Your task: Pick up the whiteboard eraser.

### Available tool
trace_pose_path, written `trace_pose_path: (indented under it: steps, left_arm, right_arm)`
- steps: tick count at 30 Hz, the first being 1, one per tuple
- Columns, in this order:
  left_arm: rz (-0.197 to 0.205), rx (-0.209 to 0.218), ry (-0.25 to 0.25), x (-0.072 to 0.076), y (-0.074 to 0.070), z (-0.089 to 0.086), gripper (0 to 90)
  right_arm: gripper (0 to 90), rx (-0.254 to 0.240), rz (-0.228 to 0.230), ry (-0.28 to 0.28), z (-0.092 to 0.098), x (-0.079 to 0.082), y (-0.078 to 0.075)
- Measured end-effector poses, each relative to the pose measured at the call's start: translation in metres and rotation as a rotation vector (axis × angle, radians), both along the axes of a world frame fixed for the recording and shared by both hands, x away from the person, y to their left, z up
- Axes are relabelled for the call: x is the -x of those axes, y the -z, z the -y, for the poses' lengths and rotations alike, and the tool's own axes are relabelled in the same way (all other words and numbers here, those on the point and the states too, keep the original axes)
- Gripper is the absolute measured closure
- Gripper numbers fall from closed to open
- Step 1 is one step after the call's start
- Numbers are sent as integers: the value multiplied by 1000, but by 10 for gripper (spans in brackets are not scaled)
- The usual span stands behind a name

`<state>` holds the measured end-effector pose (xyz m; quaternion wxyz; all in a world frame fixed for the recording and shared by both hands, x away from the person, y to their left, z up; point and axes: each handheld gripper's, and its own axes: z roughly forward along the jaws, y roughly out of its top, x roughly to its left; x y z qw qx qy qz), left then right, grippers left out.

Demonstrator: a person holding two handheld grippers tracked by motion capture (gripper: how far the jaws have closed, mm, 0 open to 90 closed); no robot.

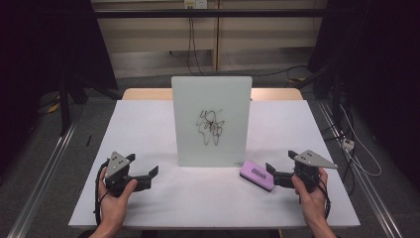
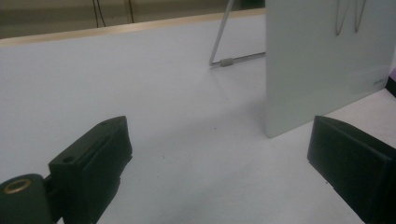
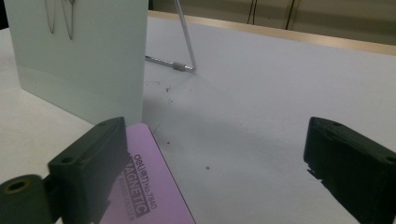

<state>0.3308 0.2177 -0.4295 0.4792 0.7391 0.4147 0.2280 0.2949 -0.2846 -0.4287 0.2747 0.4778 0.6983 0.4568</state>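
Observation:
A small whiteboard (image 1: 211,120) stands upright on a wire stand in the middle of the white table (image 1: 148,129), with a black scribble (image 1: 210,126) drawn on it. A purple magnetic eraser (image 1: 256,174) lies flat at the board's lower right corner. My right gripper (image 1: 281,166) is open just right of the eraser; in the right gripper view the eraser (image 3: 149,186) lies by the left jaw, apart from the pads. My left gripper (image 1: 143,165) is open at the front left, resting low on the table, with the whiteboard (image 2: 327,60) ahead to its right.
The board's wire stand (image 3: 184,46) reaches back behind it. A wooden strip (image 1: 148,93) edges the table's far side. Cables (image 1: 356,158) trail on the floor to the right, and metal rails (image 1: 44,173) run along both sides.

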Motion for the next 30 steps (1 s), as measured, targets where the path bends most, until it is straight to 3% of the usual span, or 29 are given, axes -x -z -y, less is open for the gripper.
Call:
trace_pose_path:
  steps: [5,15,16,18,20,23,27,30]
  left_arm:
    - [8,2,1,0,0,1,60]
    - [14,4,29,3,0,7,60]
    - [13,-6,34,4,1,7,60]
    - [9,-13,43,4,1,7,59]
    - [-7,-17,61,3,3,9,59]
    - [-9,-27,73,2,3,10,60]
    - [-14,-53,114,3,5,14,61]
    - [-17,-57,122,3,5,15,62]
  right_arm:
    - [40,-23,-24,-17,2,-1,-1]
    - [44,-4,-85,-59,1,-4,0]
    - [134,25,-84,-63,-2,-3,-2]
    - [82,13,-89,-88,-4,-4,-5]
    - [55,31,-90,-102,-9,-4,-7]
    - [56,-1,-137,-170,-11,-8,-7]
    - [60,10,-180,-214,-17,-12,-10]
    - [49,39,-176,-240,-24,-14,-12]
